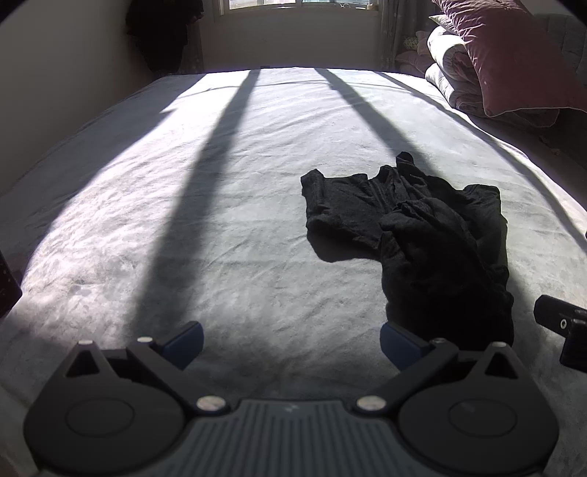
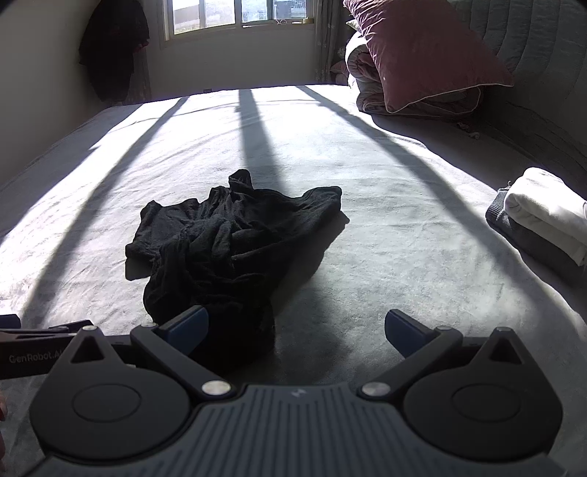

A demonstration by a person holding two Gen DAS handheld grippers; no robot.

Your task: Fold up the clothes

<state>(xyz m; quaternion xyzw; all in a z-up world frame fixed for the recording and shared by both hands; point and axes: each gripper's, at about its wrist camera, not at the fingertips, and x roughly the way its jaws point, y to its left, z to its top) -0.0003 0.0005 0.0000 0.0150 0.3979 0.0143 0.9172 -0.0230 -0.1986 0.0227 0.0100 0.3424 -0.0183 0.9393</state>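
Shirt [image 2: 227, 242], black and crumpled, is lying mid-bed [image 1: 227, 205] in sunlight. Left gripper [image 1: 291, 345] and right gripper [image 2: 296, 330] are hovering at its near edge, jaws spread wide, gripping nothing. Folded clothes [image 2: 543, 216] are sitting right.

Bed sheet [image 2: 385, 227]: pale grey, lightly creased, crossed by long bar shadows in bright sunlight.
Window [image 2: 238, 14]: at the far wall, beyond the bed's end.
Dark clothing [image 2: 113, 55]: hanging in the far left corner.
Pillow [image 2: 422, 51]: dusty pink, leaning on a rolled quilt [image 2: 367, 73] at the right.
Headboard [image 2: 543, 47]: grey, padded, along the right side.
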